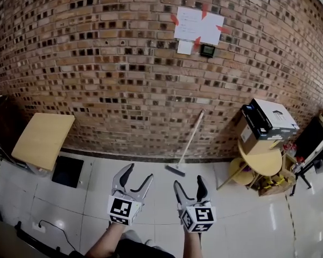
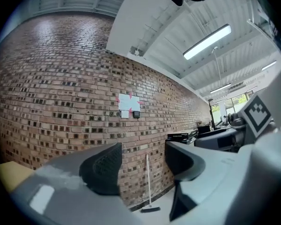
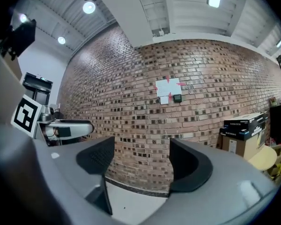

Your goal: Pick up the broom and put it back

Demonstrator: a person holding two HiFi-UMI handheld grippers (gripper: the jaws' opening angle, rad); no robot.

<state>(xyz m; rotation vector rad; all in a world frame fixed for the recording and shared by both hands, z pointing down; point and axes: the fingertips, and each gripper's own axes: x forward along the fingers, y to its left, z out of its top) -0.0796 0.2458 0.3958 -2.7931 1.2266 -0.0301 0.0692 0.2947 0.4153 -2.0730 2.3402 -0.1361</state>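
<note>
Now, head view: broom leans on the brick wall, its head on the tiled floor at the wall's foot and its handle slanting up to the right. Left gripper and right gripper are held side by side low in the frame, both well apart from the broom, which stands ahead of them, nearer the right one. Both pairs of jaws are apart, with nothing in them. A wooden worktop sits at far left. A round worktop carrying a box sits to the right of the broom. Papers are taped high on the wall. Left gripper view: jaws apart and gripping nothing. The broom shows far off in the gap between them, upright against the wall, untouched. Right gripper view: jaws wide apart and empty, with only wall and floor in the gap. The broom is not in this frame. The left gripper shows at the left edge and the box at right.
</note>
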